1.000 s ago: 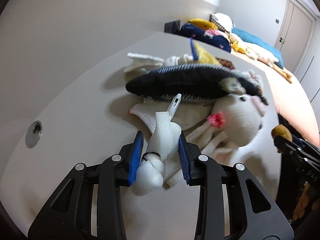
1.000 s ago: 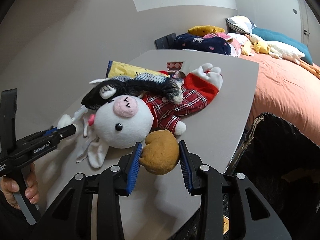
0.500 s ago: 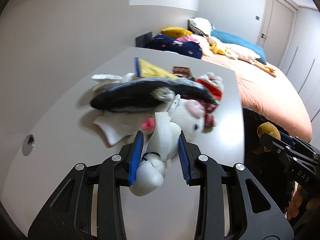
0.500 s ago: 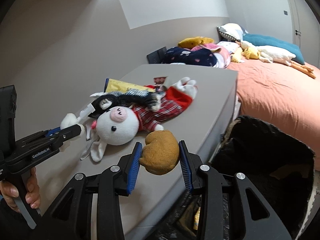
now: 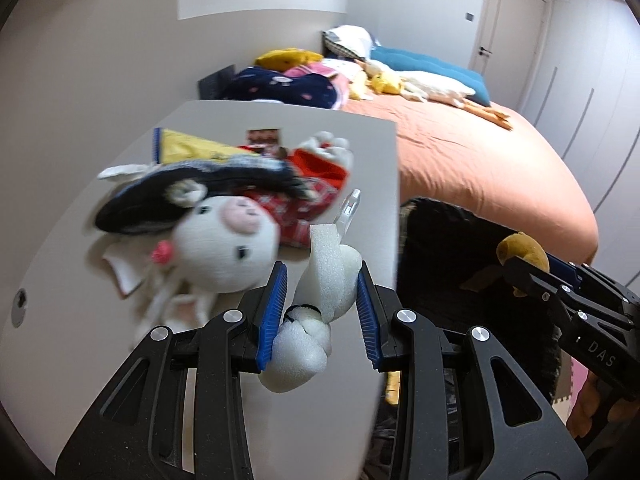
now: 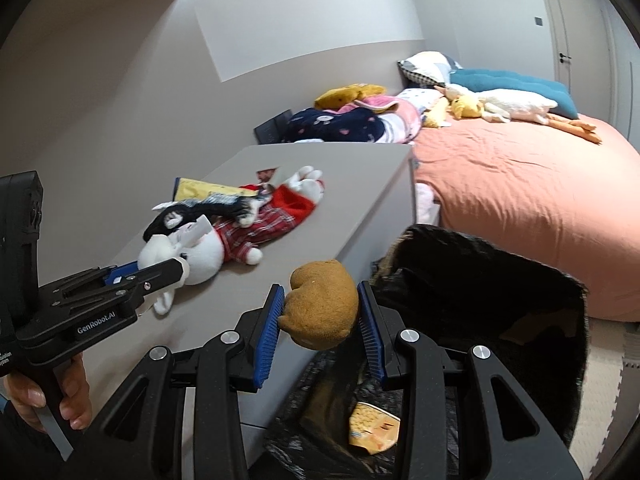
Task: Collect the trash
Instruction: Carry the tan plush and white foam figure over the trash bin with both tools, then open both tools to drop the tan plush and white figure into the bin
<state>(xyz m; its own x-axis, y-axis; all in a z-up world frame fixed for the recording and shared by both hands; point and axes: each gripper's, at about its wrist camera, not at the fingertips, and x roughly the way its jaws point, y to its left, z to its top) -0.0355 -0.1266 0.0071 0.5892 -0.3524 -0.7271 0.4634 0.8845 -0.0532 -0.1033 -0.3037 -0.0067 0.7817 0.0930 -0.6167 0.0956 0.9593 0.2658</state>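
Both grippers are travelling off the table [image 6: 360,184] toward the black trash bag [image 6: 500,280] beside it; a second ago the plush pile filled each view, and now the bag's dark mouth is opening under the right wrist camera. Nearest, the left gripper [image 5: 320,300] is clamping its blue pads partway shut on a wad of white foam [image 5: 320,280] with a clear plastic piece poking out the top, carried above the table's near corner. The right gripper [image 6: 320,316] is squeezing a brown crumpled lump [image 6: 320,304], likewise partly closed, and is hanging just over the bag's rim. Judging by this, two pieces are picked and are waiting to be dropped, while a yellow wrapper [image 6: 374,426] is already lying inside the bag. Farther back on the table, a yellow packet [image 5: 188,148] and a small printed wrapper [image 5: 264,136] are lying beside the pig plush [image 5: 228,240] and the striped fish plush [image 5: 200,184], so likely more collecting is left. Only the right wrist view is showing the bag's contents and the person's hand [image 6: 44,396] gripping the left tool; only the left view is showing the foam clearly. Beyond, the bed [image 6: 520,184] is carrying pillows and toys.
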